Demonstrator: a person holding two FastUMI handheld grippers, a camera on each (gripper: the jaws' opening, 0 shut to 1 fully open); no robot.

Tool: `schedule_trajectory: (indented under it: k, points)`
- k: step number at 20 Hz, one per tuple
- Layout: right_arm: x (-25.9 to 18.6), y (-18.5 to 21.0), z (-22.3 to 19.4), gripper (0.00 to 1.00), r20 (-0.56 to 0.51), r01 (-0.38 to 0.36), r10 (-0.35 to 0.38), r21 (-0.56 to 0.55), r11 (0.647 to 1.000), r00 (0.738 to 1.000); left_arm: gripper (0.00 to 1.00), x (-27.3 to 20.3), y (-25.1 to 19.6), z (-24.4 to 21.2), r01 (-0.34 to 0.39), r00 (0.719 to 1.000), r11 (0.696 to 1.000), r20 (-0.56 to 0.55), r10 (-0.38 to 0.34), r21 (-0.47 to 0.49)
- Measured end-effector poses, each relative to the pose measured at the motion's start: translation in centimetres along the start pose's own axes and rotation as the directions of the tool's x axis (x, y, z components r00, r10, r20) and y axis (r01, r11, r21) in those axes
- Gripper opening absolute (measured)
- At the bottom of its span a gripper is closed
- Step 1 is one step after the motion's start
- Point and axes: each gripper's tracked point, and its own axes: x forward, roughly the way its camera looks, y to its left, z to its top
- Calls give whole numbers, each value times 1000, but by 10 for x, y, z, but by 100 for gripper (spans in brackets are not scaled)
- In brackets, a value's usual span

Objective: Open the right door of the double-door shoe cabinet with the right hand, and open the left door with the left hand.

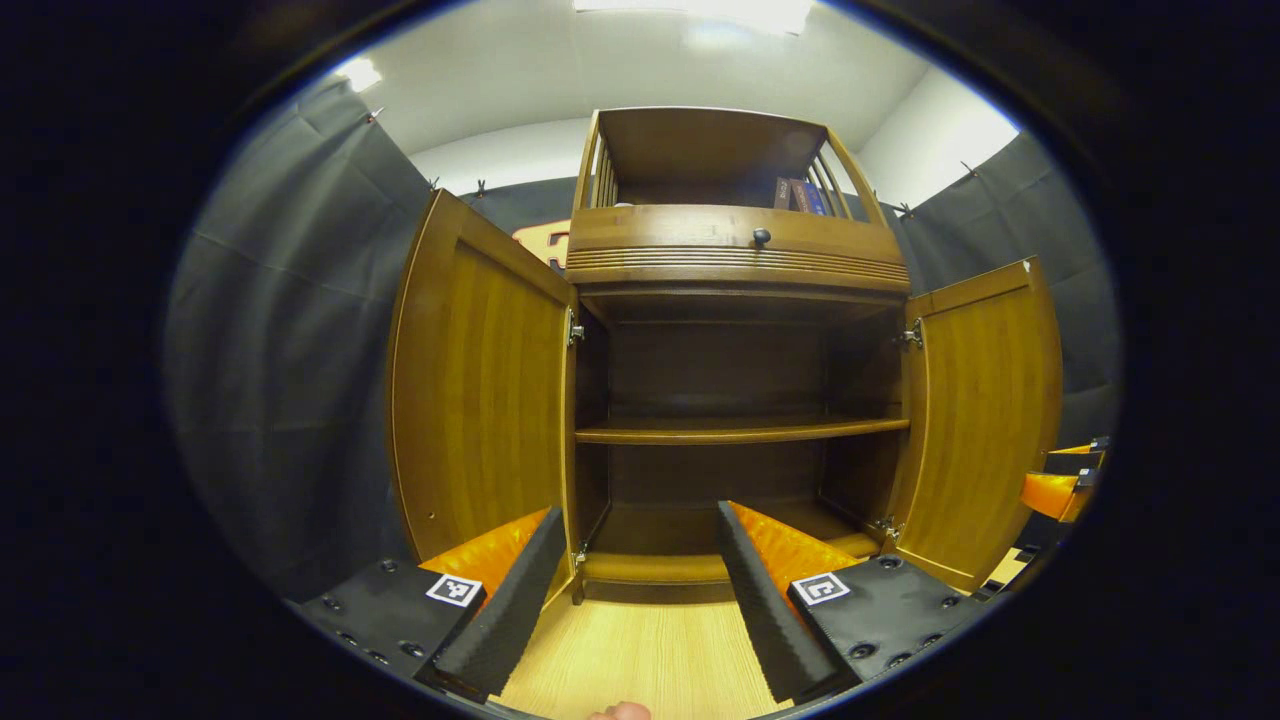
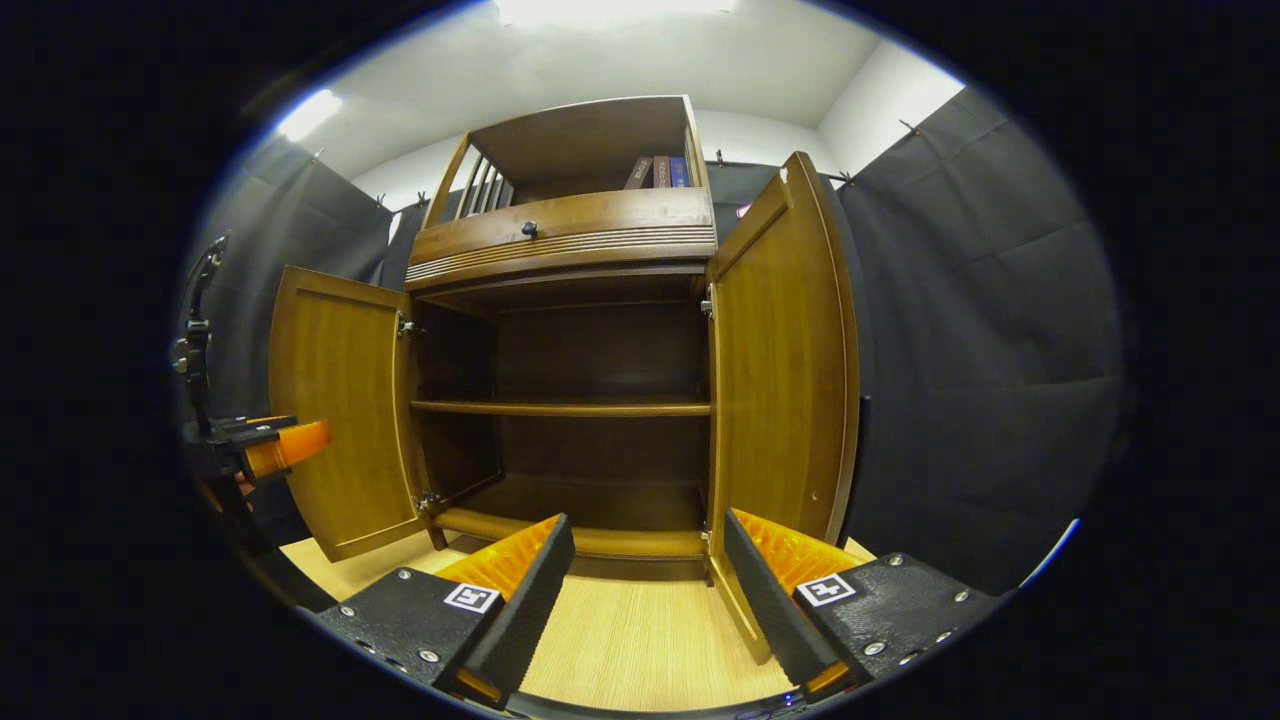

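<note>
Showing both tools drawn back from the cabinet, each with its fingers spread apart and nothing between them. Nearest in the left gripper view, the left tool [image 1: 632,590] hangs over a pale wood floor [image 1: 650,660], with a fingertip [image 1: 620,711] of the holding hand at the bottom edge. Nearest in the right gripper view, the right tool [image 2: 650,600] is likewise apart and empty above the same floor. Each tool also appears farther off in the other's view: the right one at the right edge, just beside the right door, and the left one at the left edge, in front of the left door.

Beyond the tools stands the shoe cabinet [image 1: 735,250]. Its left door [image 1: 480,385] is swung wide to the left on its hinges; its right door [image 1: 985,410] is swung wide to the right. In the right gripper view the right door [image 2: 785,370] stands edge-on just beyond the tool's right finger. Between the doors the interior lies exposed: a bare shelf [image 1: 740,430] and a dark back panel. Above sit a drawer with a small knob [image 1: 761,237] and an open top rack holding a few books [image 1: 800,195].

Judged from how the doors stand, both openings are done and the task is at its end. The next move calls for no further grasp; the tools need only be kept clear of the door edges.
</note>
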Motion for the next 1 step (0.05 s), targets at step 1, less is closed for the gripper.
schedule_trajectory:
  k: [1]
  points:
    - [0, 1, 0, 93, 0, -2, 2, -1, 1000, 1000, 94, -1, -1, 0, 2, 1000, 1000, 0, -2, 0]
